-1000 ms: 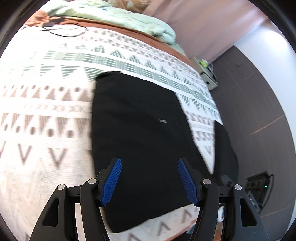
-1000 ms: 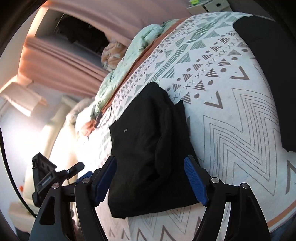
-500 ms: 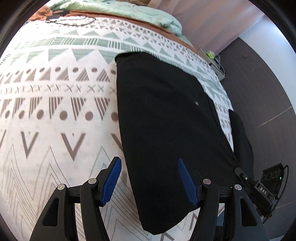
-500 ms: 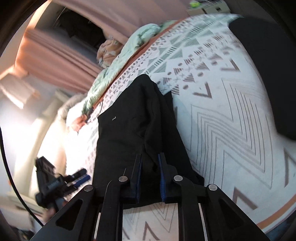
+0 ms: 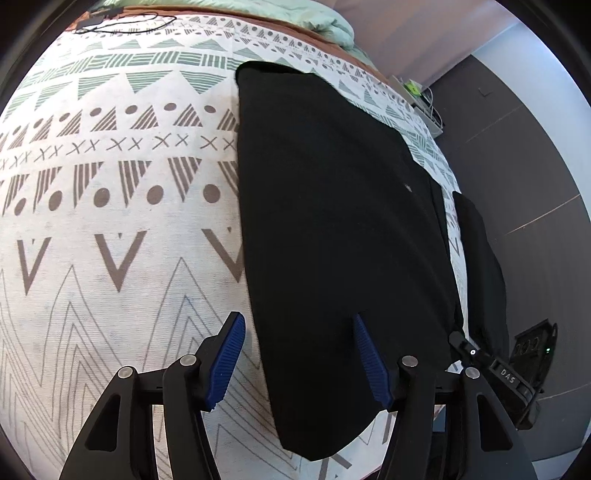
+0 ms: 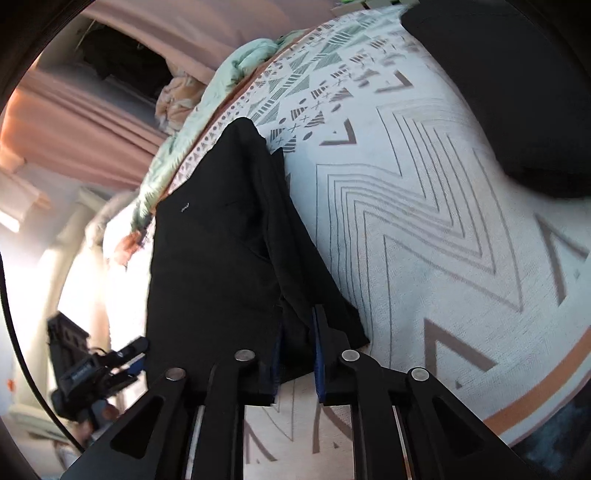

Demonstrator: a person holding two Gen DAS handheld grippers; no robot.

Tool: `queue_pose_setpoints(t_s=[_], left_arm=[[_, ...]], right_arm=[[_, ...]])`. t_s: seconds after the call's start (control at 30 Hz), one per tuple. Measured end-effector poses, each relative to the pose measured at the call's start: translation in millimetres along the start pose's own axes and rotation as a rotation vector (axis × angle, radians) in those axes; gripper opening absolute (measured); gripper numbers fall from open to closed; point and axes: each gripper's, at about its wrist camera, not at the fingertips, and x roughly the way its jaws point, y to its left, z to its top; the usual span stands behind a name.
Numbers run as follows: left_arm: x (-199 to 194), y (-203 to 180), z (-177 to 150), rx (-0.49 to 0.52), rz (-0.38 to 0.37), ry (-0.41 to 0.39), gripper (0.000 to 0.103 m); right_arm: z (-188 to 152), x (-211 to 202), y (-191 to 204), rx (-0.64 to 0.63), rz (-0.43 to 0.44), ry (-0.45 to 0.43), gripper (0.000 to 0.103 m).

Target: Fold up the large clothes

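The black garment (image 5: 332,229) lies flat on the bed (image 5: 110,258), stretching away ahead of both grippers. The left gripper (image 5: 299,354) stands open, its 2 blue pads apart over the garment's near edge, and has narrowed slightly. The right gripper (image 6: 297,345) has just closed, its pads pinching the garment's near corner.

A patterned bedspread (image 5: 110,229) is spread across the frame; a mint quilt (image 6: 236,70) is bunched at its upper edge.

Garment (image 5: 332,229) flat on bedspread (image 5: 110,258), quilt (image 5: 295,18) behind.
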Motion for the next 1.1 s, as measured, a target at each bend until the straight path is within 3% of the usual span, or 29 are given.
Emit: queue_pose_setpoints(t_s=[0.17,0.3,0.43,0.63,0.83,1.1], left_arm=[[-1,-2,7,-0.004,-0.006,-0.033,0.063],[1,2,16,-0.030,-0.007,-0.035,0.063],[1,5,26,-0.045,0.004,-0.046,0.063],[7,9,45,-0.067,0.025,-0.060,0.064],[18,13,66,-0.080,0.053,-0.060,0.064],[34,22,93,-0.102,0.079,-0.052,0.064]], right_arm=[[19,-10,11,-0.011,-0.014,-0.036,0.064],[48,-8,28,-0.049,0.024,-0.022,0.065],[75,-2,41,-0.051,0.058,-0.005,0.075],[125,27,58,-0.069,0.075,0.060,0.076],[141,64,50,-0.071,0.096,0.138,0.076],[150,102,23,0.026,0.146,0.227,0.076]])
